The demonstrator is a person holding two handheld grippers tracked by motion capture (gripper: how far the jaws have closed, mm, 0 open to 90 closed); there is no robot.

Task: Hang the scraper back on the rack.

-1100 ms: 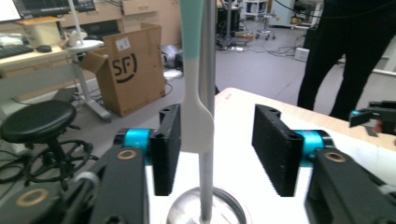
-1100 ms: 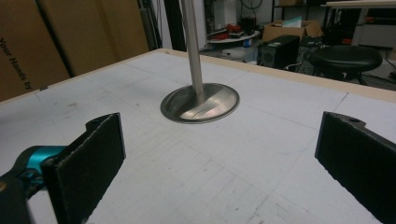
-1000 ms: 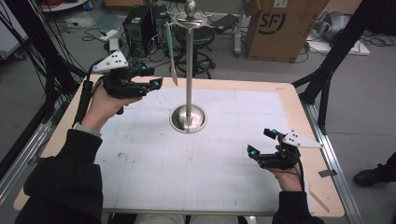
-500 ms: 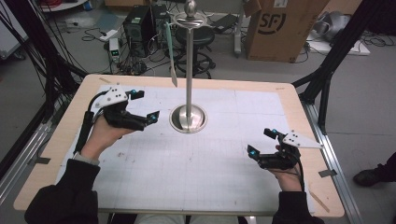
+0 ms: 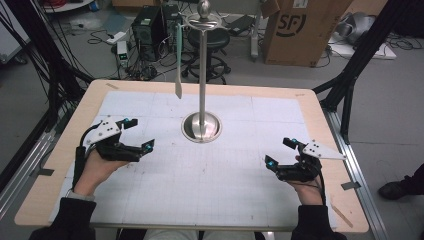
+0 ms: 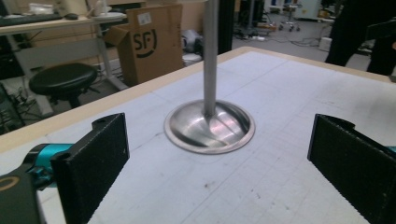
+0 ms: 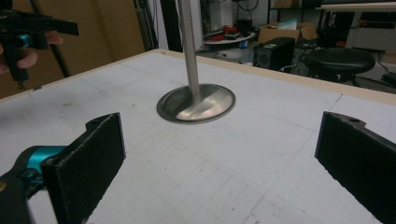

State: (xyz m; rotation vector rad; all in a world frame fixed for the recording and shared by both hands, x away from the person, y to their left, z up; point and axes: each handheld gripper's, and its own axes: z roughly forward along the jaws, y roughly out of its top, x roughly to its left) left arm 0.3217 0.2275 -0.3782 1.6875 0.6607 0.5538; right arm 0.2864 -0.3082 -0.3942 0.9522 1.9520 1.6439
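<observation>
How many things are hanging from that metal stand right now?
1. A pale green strip hangs from the left side of the ring atop the stand, its tip above the table's far edge. Nothing else hangs there that I can see.

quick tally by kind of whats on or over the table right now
tongs: 2, left and right
metal stand: 1
pale green utensil hanging from the stand's top: 1
total: 4
</observation>
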